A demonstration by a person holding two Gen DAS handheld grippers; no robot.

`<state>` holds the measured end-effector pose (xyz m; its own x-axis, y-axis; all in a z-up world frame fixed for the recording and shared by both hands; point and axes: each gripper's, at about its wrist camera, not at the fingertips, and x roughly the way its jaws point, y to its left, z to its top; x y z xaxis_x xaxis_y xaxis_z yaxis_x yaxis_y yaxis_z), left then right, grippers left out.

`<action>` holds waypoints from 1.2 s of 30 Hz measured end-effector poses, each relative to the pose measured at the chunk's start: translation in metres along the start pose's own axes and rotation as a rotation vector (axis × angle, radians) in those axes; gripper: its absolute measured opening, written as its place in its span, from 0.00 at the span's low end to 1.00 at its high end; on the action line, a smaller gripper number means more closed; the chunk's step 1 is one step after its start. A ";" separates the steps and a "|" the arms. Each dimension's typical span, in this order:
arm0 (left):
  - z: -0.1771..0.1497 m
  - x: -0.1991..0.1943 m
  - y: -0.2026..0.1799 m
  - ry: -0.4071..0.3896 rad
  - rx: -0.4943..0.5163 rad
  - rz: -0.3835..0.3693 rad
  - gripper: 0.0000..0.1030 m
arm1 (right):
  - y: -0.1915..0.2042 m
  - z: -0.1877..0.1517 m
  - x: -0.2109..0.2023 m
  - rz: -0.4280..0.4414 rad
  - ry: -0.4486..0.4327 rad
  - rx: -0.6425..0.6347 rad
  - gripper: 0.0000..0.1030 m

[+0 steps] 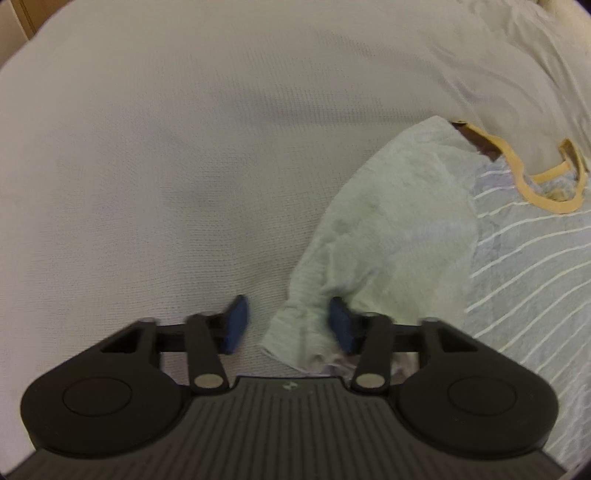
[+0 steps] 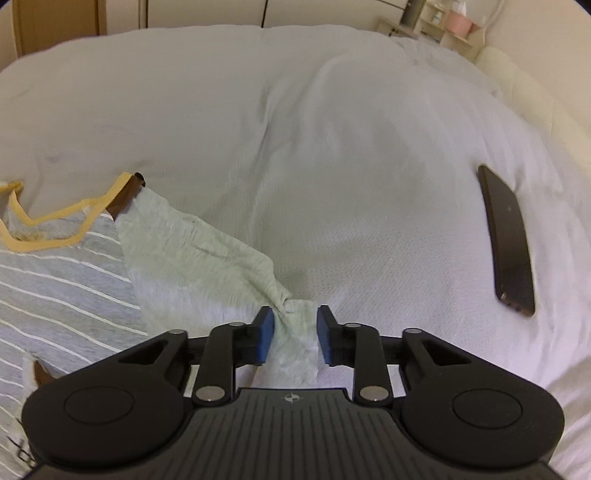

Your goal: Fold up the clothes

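- The bed (image 2: 332, 166), covered in a white textured quilt, fills both my views; its far edge meets pale cupboards, and a small shelf with a pink pot (image 2: 460, 20) stands past the far right corner.
- The shirt (image 2: 55, 280) lies flat on the quilt toward the near side of the bed: a grey body with thin white stripes, a yellow-trimmed neckline (image 1: 546, 188) pointing toward the far edge, and plain pale green-grey sleeves.
- Its left sleeve (image 1: 391, 243) spreads out from the striped body toward my left gripper; the cuff end lies bunched on the quilt.
- Its right sleeve (image 2: 199, 258) runs from the shoulder to my right gripper, narrowing into a twisted bunch.
- A dark phone (image 2: 508, 240) lies flat on the quilt near the bed's right edge, well apart from the shirt.
- My left gripper (image 1: 288, 323) has its blue-padded jaws wide apart, straddling the left cuff; one pad touches the cloth, the other is clear of it, so I hold nothing.
- My right gripper (image 2: 293, 332) has its jaws partly closed, with the right sleeve's bunched cloth between the pads, touching both; whether it is pinched tight I cannot tell.
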<state>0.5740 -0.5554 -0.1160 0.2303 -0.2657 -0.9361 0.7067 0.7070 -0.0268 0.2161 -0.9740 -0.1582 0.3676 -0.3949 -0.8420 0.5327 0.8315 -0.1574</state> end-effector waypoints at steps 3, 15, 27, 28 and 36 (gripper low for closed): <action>0.003 -0.004 -0.003 0.002 0.016 -0.036 0.03 | -0.002 -0.004 -0.012 0.012 0.005 0.022 0.44; 0.027 -0.039 0.039 -0.092 0.050 0.179 0.03 | 0.010 -0.045 -0.031 0.080 0.051 0.063 0.47; 0.047 -0.013 -0.058 -0.182 0.270 -0.113 0.27 | 0.048 0.035 0.004 0.260 -0.083 -0.142 0.55; 0.047 -0.007 -0.071 -0.174 0.303 -0.166 0.26 | 0.054 0.043 0.012 0.298 -0.075 -0.167 0.53; 0.060 0.045 -0.125 -0.129 0.365 -0.192 0.22 | 0.089 0.069 0.067 0.412 0.000 -0.258 0.28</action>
<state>0.5362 -0.6954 -0.1339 0.1364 -0.4659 -0.8743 0.9299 0.3645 -0.0492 0.3403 -0.9531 -0.1930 0.5082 -0.0130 -0.8611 0.1369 0.9884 0.0659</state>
